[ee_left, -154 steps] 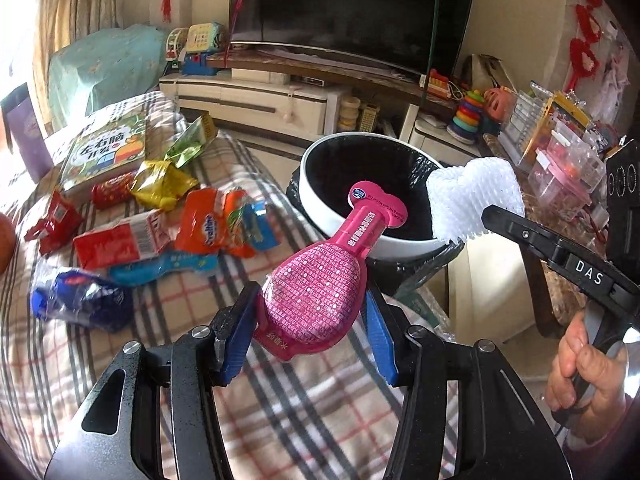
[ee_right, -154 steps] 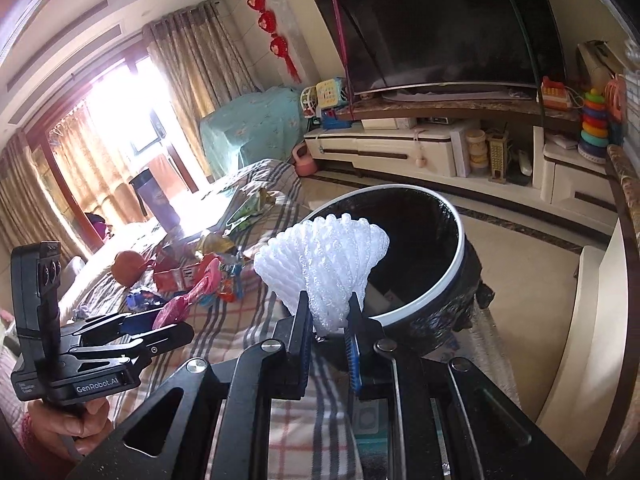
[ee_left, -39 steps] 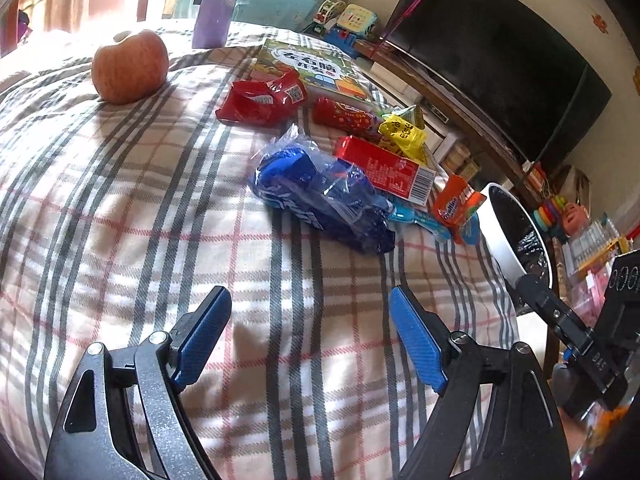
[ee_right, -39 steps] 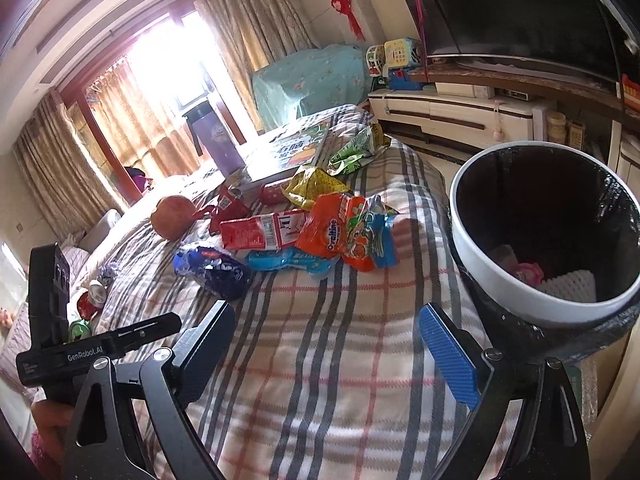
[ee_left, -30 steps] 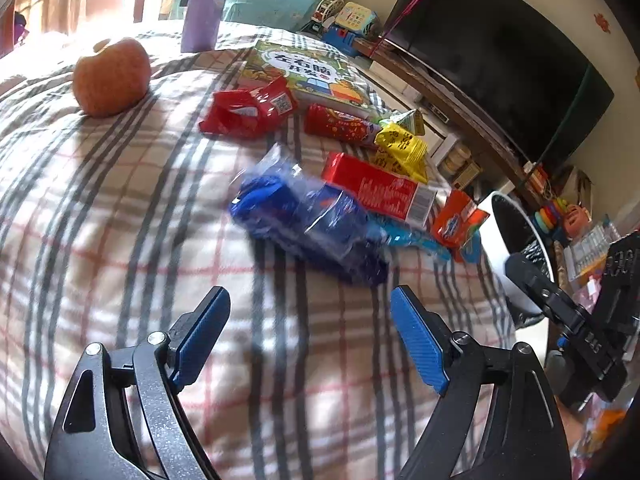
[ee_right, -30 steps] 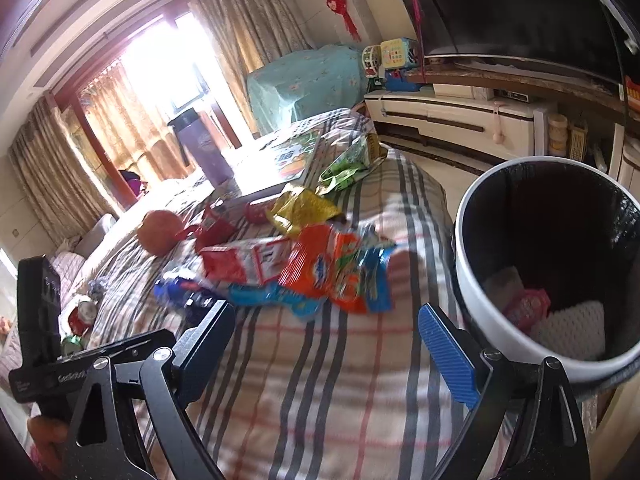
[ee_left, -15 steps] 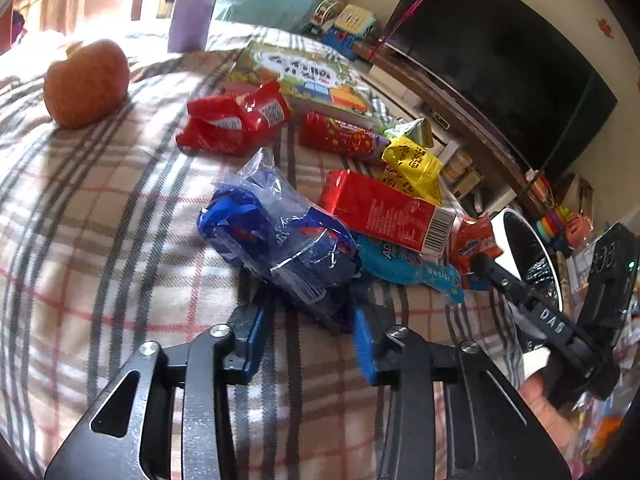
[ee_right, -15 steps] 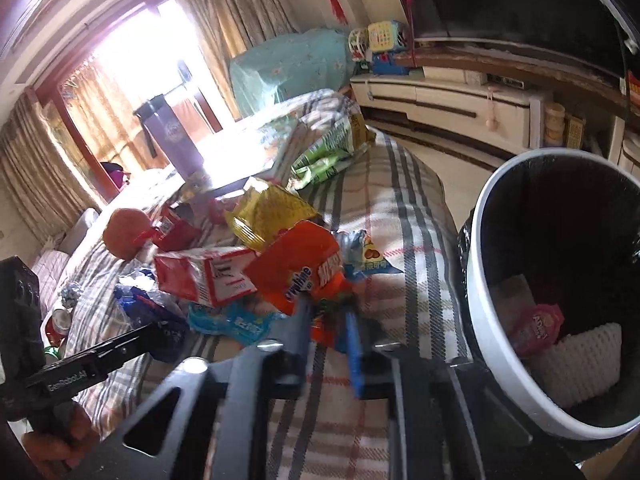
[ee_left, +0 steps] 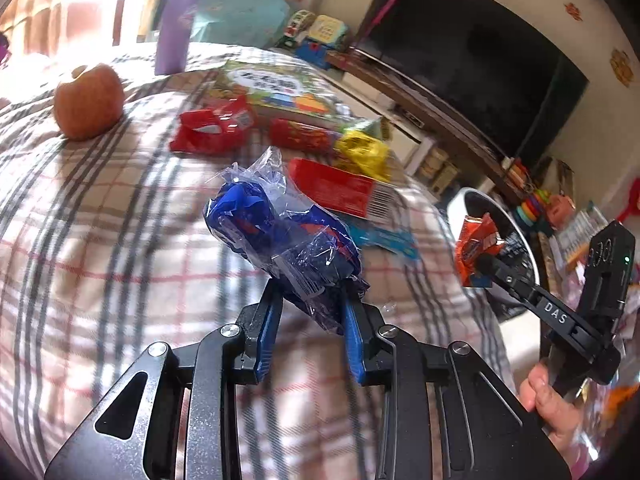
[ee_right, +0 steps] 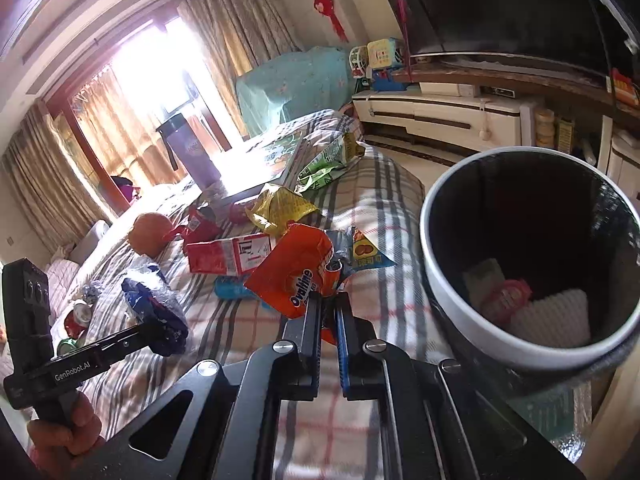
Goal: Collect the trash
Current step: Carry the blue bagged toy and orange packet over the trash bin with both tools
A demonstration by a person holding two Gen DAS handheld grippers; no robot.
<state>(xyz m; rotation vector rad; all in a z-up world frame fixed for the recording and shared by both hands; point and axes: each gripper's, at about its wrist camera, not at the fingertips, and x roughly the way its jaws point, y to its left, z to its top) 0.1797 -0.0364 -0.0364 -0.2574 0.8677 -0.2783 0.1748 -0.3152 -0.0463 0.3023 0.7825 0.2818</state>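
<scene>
My left gripper (ee_left: 310, 298) is shut on a crumpled blue plastic wrapper (ee_left: 280, 236) and holds it above the plaid bedcover (ee_left: 100, 260). It also shows in the right wrist view (ee_right: 154, 306). My right gripper (ee_right: 329, 306) is shut on an orange Ovaltine packet (ee_right: 296, 270), lifted off the bed just left of the white-rimmed black trash bin (ee_right: 452, 292). The bin holds a pink pouch (ee_right: 506, 296) and white foam netting (ee_right: 556, 314). The packet also shows in the left wrist view (ee_left: 476, 250) beside the bin (ee_left: 520, 236).
On the bed lie a red carton (ee_right: 228, 258), a light blue wrapper (ee_left: 382, 236), a yellow bag (ee_right: 280, 210), a green bag (ee_right: 328, 164), red packets (ee_left: 212, 130), an apple (ee_left: 88, 106), a book (ee_left: 276, 90) and a purple bottle (ee_left: 174, 28). A TV cabinet (ee_right: 440, 112) stands beyond.
Both grippers have closed on their items and lifted them off the bed: the left on the blue wrapper, the right on the orange packet, which is now nearer the bin.
</scene>
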